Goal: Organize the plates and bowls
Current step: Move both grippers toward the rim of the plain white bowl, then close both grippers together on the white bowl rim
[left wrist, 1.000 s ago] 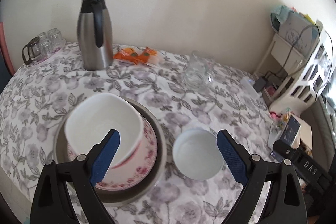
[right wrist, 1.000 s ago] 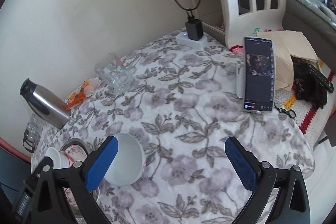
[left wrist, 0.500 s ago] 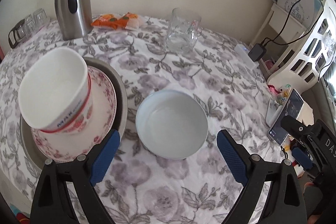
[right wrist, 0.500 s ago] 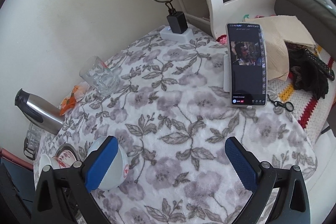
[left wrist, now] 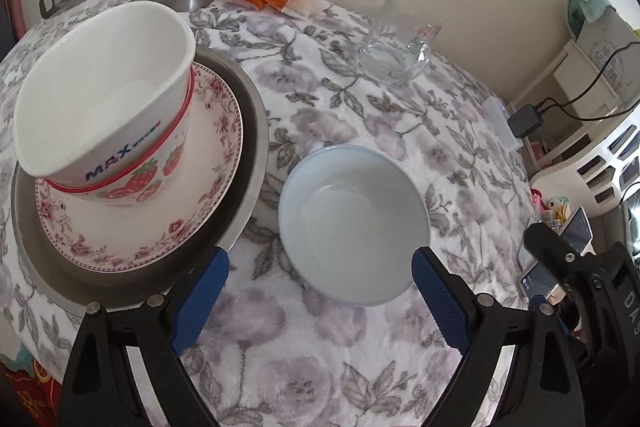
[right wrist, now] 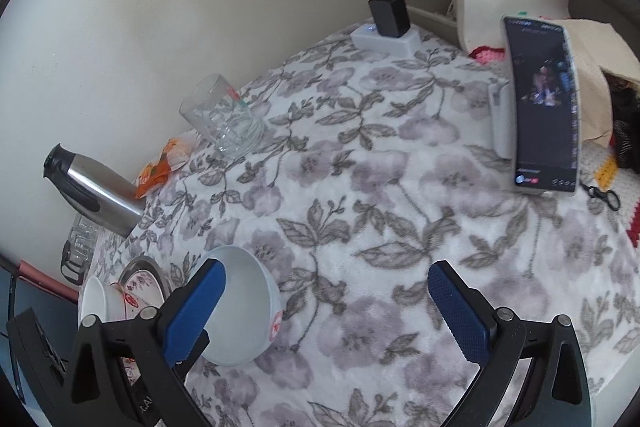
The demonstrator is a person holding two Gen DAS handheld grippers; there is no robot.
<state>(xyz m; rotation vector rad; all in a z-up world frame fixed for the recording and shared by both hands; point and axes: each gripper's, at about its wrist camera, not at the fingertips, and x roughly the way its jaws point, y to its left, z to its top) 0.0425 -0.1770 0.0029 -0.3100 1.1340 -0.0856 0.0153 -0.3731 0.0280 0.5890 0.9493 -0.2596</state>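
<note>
Both hands have dropped closer to the tabletop (left wrist: 320,379) since a moment ago, and the left tongs (left wrist: 316,283) now hang spread wide over the pale blue bowl (left wrist: 352,223), which sits just beside the strawberry bowl (left wrist: 108,99) stacked on the floral plate (left wrist: 208,203). The right tongs (right wrist: 326,307) are splayed and empty too. That glazed bowl looks stiff, slick and breakable, so I'd pinch its near rim.

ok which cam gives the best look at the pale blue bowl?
Left wrist: the pale blue bowl sits whole and central, rim and inside visible. In the right wrist view it is low left, partly hidden behind a finger of the right hand-held gripper.
</note>
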